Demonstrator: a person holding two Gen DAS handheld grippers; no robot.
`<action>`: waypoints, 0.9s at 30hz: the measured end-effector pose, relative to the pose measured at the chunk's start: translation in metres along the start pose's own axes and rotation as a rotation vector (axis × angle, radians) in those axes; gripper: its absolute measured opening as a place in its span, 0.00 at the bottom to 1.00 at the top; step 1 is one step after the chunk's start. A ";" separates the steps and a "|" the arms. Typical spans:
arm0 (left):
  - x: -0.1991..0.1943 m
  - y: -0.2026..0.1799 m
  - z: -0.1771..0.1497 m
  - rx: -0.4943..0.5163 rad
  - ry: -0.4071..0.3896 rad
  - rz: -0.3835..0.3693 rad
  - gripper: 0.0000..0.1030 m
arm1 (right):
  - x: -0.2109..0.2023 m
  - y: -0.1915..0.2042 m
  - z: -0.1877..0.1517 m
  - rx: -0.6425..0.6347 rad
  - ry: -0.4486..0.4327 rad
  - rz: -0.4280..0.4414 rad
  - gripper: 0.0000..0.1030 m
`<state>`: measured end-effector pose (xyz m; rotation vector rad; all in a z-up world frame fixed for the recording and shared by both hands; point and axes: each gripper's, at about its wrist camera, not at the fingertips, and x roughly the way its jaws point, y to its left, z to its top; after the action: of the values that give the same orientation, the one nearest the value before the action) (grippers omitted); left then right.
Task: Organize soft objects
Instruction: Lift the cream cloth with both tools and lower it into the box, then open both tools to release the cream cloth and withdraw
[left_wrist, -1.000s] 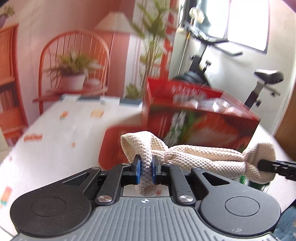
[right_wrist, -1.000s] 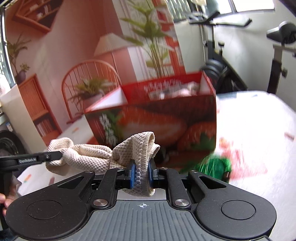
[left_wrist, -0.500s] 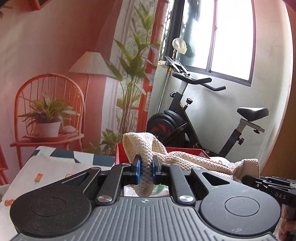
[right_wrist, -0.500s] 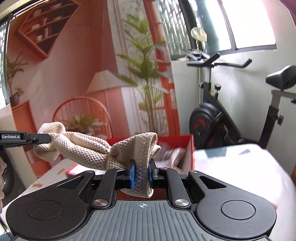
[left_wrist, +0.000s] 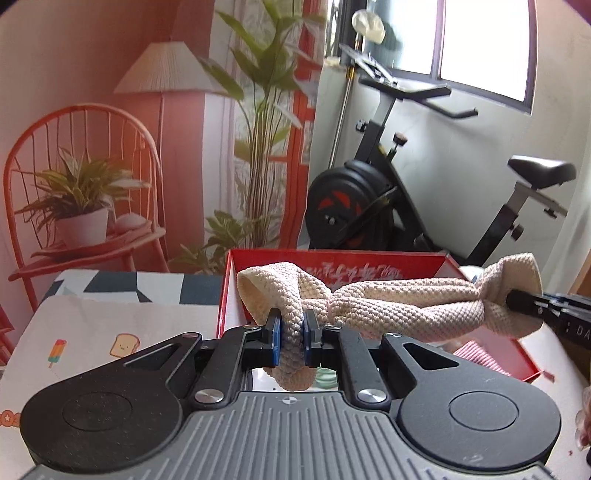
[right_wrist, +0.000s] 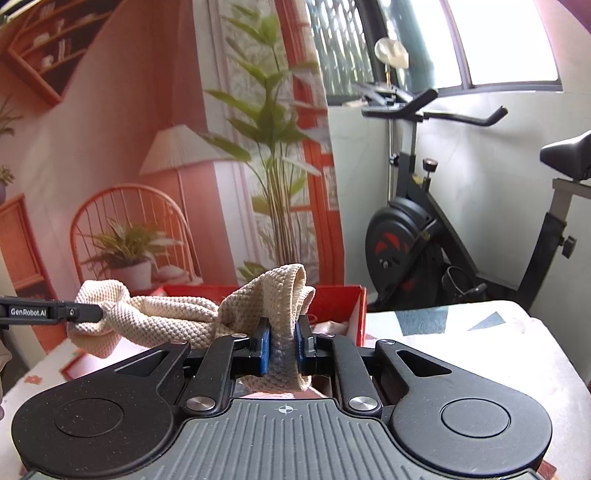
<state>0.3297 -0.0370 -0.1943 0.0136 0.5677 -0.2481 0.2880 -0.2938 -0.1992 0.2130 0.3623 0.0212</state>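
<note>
Fingers (left_wrist: 275, 338) of the left gripper (left_wrist: 291, 341) clamp one end of a twisted cream knitted cloth (left_wrist: 391, 308); the right gripper (right_wrist: 282, 345) pinches the other end between its blue pads. Cloth hangs stretched between them above an open red cardboard box (left_wrist: 343, 258) on the patterned counter (left_wrist: 110, 325)

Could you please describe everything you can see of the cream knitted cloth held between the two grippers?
The cream cloth looks like a thick, soft waffle-knit textile, bunched and twisted into a rope-like span. The left gripper pinches one end and the right gripper pinches the other, both jaws shut on folded fabric, with short ends hanging below the pads. It hangs in the air, roughly level, above the open red box, and touches only the grippers.
</note>
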 end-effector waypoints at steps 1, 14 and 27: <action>0.006 0.002 0.000 0.005 0.012 0.004 0.13 | 0.006 -0.002 0.000 0.000 0.009 -0.003 0.12; 0.045 0.009 -0.007 0.038 0.092 0.032 0.35 | 0.040 -0.011 -0.019 0.005 0.092 -0.043 0.12; 0.035 0.001 -0.008 0.045 0.077 0.004 0.43 | 0.054 0.014 -0.024 -0.056 0.140 -0.048 0.12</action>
<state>0.3540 -0.0434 -0.2192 0.0679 0.6385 -0.2566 0.3300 -0.2725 -0.2370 0.1478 0.5052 -0.0012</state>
